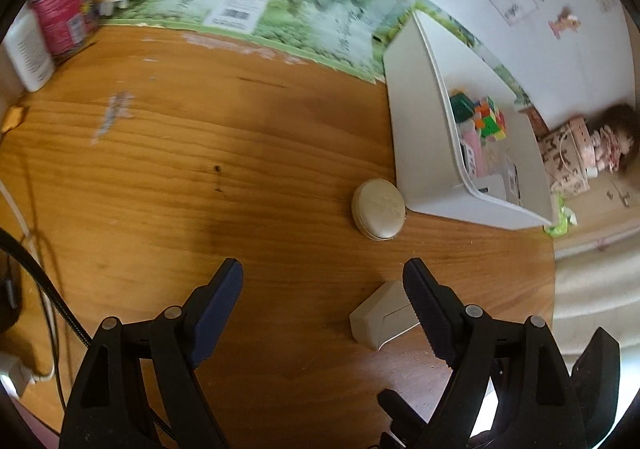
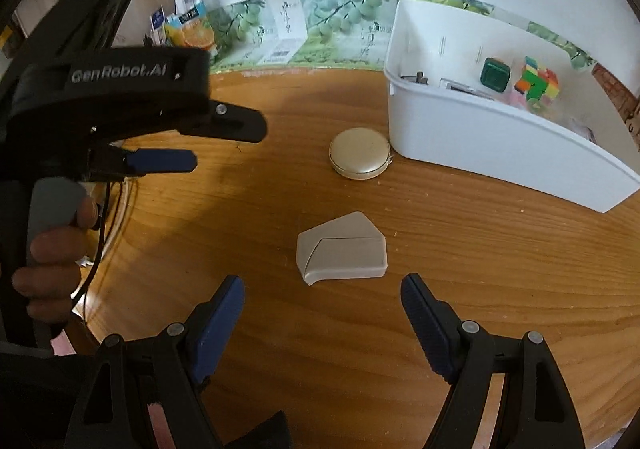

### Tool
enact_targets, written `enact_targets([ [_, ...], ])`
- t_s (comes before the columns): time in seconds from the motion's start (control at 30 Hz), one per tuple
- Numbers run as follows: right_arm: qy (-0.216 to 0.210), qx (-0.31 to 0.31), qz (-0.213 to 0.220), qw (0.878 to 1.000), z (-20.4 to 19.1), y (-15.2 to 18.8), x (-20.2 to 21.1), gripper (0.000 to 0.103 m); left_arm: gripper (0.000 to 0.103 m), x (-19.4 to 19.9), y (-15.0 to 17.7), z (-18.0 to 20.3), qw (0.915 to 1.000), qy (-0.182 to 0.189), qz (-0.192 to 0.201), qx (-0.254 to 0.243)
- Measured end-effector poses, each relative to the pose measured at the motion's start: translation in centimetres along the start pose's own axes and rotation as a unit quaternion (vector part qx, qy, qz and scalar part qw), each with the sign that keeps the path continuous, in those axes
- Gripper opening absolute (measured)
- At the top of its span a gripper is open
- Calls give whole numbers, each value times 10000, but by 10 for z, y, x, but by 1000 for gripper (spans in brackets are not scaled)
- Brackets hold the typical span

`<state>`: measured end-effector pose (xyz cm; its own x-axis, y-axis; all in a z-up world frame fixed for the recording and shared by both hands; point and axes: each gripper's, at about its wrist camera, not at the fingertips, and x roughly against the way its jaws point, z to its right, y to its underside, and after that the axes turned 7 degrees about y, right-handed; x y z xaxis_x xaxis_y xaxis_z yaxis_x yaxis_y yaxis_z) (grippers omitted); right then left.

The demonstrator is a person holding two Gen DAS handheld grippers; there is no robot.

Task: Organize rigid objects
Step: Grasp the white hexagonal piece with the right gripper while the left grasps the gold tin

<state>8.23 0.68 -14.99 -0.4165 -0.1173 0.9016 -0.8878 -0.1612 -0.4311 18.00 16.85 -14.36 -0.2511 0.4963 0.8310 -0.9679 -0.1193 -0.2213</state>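
Two tongs, left tongs (image 1: 322,269) and right tongs (image 2: 322,287), gape wide, empty, over wooden bench (image 2: 460,249). Angular beige case (image 2: 341,249) lies ahead of right tongs; round beige case (image 2: 359,153) just beside white bin (image 2: 500,145) holding puzzle cube (image 2: 536,84).

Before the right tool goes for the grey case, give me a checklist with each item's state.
1. Right tool open and empty: ok.
2. Grey case lies free on the table, nothing on it: ok.
3. Case ahead of the right tool, roughly centred between its fingers: ok.
4. Left tool open and empty: ok; its right finger overlaps the case in the left view; contact: cannot tell.
5. Round case apart from the grey case: ok.
6. White bin has room among the cube and green block: cannot tell.
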Motion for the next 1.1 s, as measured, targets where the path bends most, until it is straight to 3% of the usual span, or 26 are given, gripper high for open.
enact_targets([
  [0.37, 188, 343, 267, 9989, -3, 1, -24, 78, 84, -48, -17, 27, 9953, -95, -318, -906],
  [0.63, 15, 453, 396, 9982, 1, 8, -28, 72, 84, -68, -13, 51, 9880, -105, -224, -1526],
  [0.87, -158, 653, 526, 9964, -2, 11, -27, 63, 85, -82, -12, 60, 9840, -244, -250, -1746],
  [1.1, -263, 725, 589, 9953, -3, 8, -27, 62, 84, -95, -10, 62, 9814, -572, -288, -1810],
])
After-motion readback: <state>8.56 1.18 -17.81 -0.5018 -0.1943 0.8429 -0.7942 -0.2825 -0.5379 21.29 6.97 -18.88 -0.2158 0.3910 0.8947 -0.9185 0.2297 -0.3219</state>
